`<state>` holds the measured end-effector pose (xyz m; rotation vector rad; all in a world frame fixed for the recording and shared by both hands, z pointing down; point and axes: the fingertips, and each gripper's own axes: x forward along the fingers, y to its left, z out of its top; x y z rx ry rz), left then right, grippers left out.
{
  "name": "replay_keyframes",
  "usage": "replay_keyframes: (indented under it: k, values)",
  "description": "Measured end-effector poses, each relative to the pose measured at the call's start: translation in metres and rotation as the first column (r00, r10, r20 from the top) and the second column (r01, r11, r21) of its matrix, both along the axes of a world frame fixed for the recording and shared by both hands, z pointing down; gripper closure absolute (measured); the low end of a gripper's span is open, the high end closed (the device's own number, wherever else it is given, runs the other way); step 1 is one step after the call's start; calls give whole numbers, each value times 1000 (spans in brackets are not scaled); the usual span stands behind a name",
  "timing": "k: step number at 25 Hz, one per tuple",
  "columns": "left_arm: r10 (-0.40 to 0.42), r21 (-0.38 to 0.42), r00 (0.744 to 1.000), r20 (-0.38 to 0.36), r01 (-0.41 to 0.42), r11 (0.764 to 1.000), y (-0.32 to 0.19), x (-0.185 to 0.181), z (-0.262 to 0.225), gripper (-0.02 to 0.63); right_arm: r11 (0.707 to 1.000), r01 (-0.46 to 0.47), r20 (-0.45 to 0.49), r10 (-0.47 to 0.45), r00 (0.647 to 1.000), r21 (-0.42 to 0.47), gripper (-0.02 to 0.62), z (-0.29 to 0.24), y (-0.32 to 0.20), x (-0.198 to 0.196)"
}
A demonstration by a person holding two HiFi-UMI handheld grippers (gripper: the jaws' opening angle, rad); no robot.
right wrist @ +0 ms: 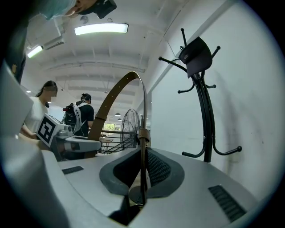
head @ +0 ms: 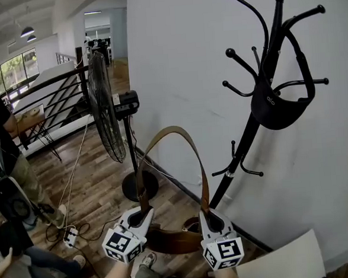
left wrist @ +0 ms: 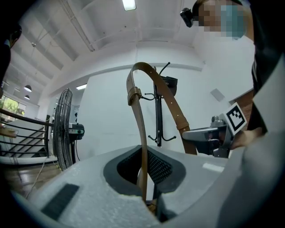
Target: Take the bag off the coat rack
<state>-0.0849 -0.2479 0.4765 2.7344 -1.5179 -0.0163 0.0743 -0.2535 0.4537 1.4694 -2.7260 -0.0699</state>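
**Reporter:** Where is the bag?

**Holder:** The brown bag (head: pixel 169 241) hangs clear of the coat rack (head: pixel 245 141), low between my two grippers and above the wooden floor (head: pixel 100 188); its strap (head: pixel 172 131) arches up over both, touching no hook.

**Reporter:** And the fingers?

**Holder:** Pressed together on leather. The left gripper (head: pixel 139 217) pinches one leg of the strap, its fingers (left wrist: pixel 156 165) nipped on the thin band; the right gripper (head: pixel 210 221) pinches the other leg, just below a keeper loop (right wrist: pixel 143 133). I judge that the two-point hold keeps the bag level and the loop wide, so nothing snags.

**Reporter:** What stands around you?

**Holder:** The rack stands by the white wall (head: pixel 174 58), to my right; a black pouch (head: pixel 276 107) hangs from its upper prongs, well apart from the strap; a pedestal fan (head: pixel 103 105) stands to my left; beyond it are a railing (head: pixel 51 84) and people at the left edge.

**Reporter:** Anything in the way?

**Holder:** The rack's lower hooks (head: pixel 247 170) sit nearest the right gripper; I judge them the one likely catch. The fan is near enough on the left to be worth minding.
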Motion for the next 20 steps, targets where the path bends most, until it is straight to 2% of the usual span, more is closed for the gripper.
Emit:
replay_keyframes:
  k: [6, 11, 20]
  values:
    - [-12, -42, 999, -35, 11, 999, 11, 3, 18, 594, 998, -2, -17, 0, 1000, -68, 568, 28, 9, 4]
    - [5, -67, 1000, -9, -6, 998, 19, 7, 36, 594, 993, 1, -24, -4, 1000, -114, 568, 52, 18, 6]
    - [4, -156, 1000, -9, -6, 988, 30, 8, 73, 594, 982, -2, -35, -5, 999, -188, 568, 83, 26, 5]
